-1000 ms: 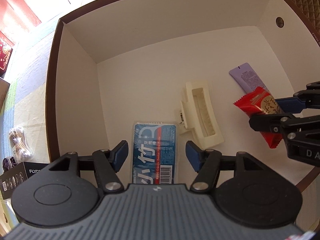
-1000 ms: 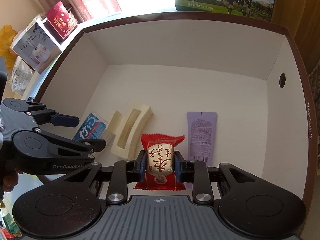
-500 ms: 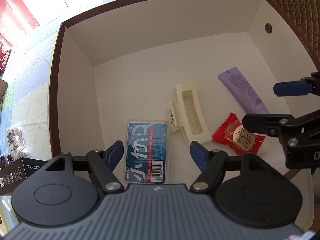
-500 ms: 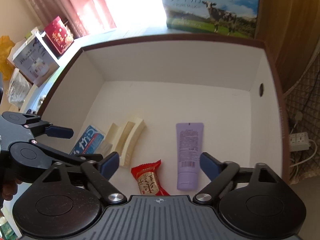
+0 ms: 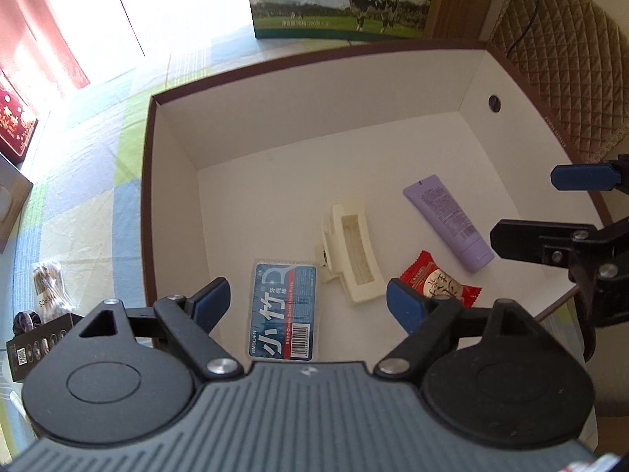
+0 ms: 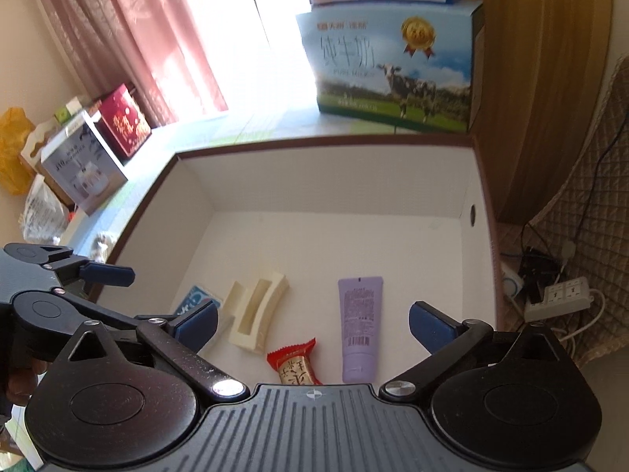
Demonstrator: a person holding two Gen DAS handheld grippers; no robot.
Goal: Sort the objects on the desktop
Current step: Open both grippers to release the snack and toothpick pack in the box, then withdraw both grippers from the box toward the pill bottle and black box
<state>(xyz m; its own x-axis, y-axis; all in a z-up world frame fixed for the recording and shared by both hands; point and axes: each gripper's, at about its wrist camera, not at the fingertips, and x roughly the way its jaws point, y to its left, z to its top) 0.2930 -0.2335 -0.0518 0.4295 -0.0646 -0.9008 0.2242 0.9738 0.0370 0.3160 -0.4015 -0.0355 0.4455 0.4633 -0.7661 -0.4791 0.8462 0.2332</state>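
1. Desktop objects lay inside the open-topped box [image 5: 173,181], four of them on its white floor, none touching a gripper.
2. Furthest left, the blue floss-pick packet [image 5: 284,312] lay flat near the left wall, with the left gripper [image 5: 304,301] above it, fingers spread wide and empty.
3. Just beside it sat the cream hair claw [image 5: 352,253], close to the packet; whether they touched I could not tell.
4. Next came the red snack packet [image 6: 294,362], and then the purple tube [image 6: 359,326], lying flat and apart from each other.
5. The right gripper [image 6: 312,324] hung above these two, fingers spread wide and holding nothing.
6. Judging by this, both grippers should lift straight up clear of the walls before seeking the small items [image 5: 45,295] on the checked cloth [image 5: 98,204] outside.
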